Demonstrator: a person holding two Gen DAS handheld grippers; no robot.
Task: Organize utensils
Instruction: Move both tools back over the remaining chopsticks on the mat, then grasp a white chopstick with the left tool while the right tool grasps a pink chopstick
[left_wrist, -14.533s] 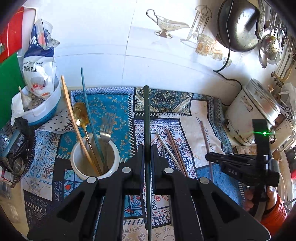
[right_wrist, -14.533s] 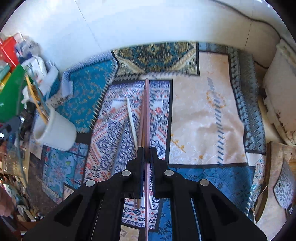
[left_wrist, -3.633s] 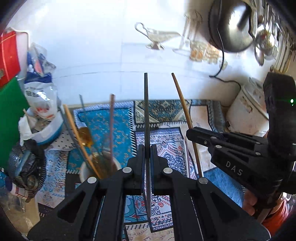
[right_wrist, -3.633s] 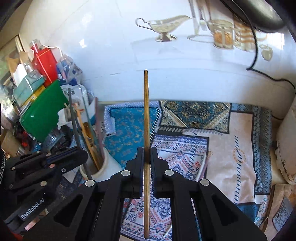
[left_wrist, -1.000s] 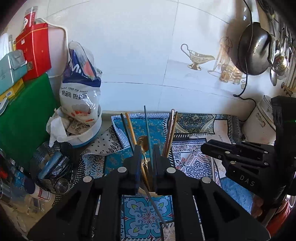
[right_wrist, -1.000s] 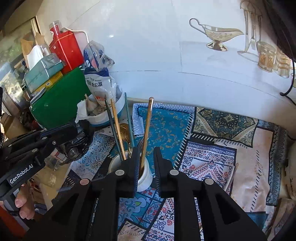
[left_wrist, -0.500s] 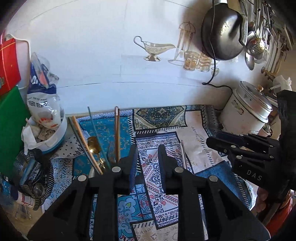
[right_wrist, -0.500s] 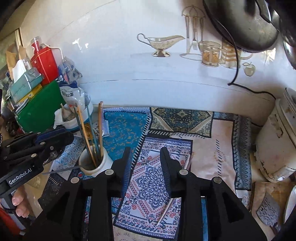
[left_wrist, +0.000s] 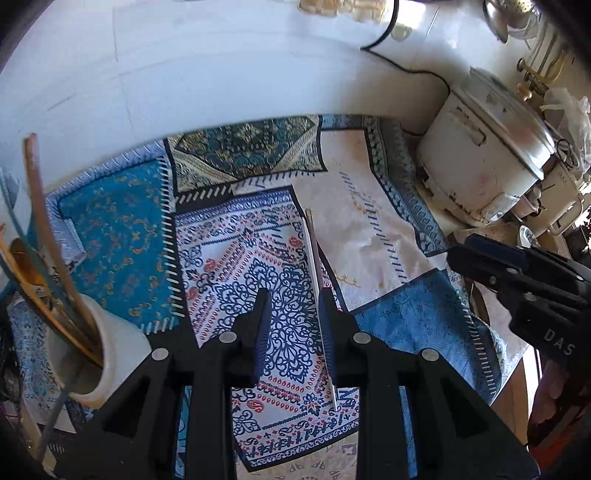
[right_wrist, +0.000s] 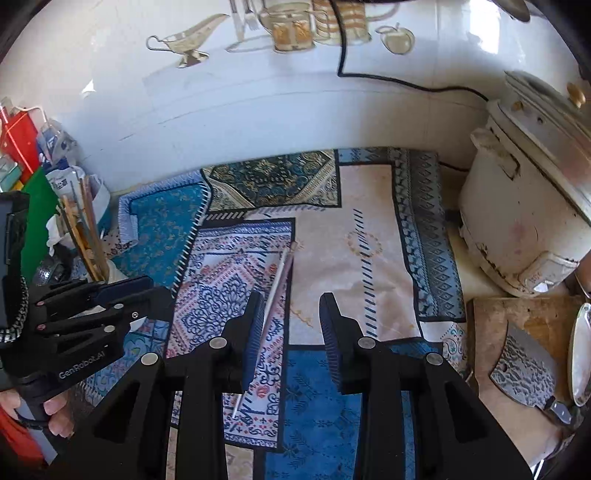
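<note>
Two chopsticks (left_wrist: 314, 258), one pale and one brownish, lie side by side on the patterned cloth (left_wrist: 122, 229). My left gripper (left_wrist: 293, 321) hovers over them, open and empty, with its right finger just beside them. My right gripper (right_wrist: 291, 325) is also open and empty above the cloth (right_wrist: 369, 277); the chopsticks (right_wrist: 280, 280) run slantwise under its left finger. A white cup (left_wrist: 118, 354) at the left holds several utensils (left_wrist: 40, 221), among them chopsticks and a gold spoon. In the right wrist view the utensils (right_wrist: 88, 236) stand up behind the left gripper (right_wrist: 92, 306).
A white rice cooker (right_wrist: 524, 221) stands at the right, with a black cord (right_wrist: 406, 83) along the wall. A cleaver (right_wrist: 524, 362) lies on a wooden board at the right front. Bags, boxes and a green board (right_wrist: 37, 221) crowd the left. The right gripper (left_wrist: 517, 273) sits beside the cloth's right edge.
Both grippers have left the cup, swung right and tilted down over the cloth. Their jaws, nearly shut around sticks standing in the cup a second ago, are now apart and empty.
</note>
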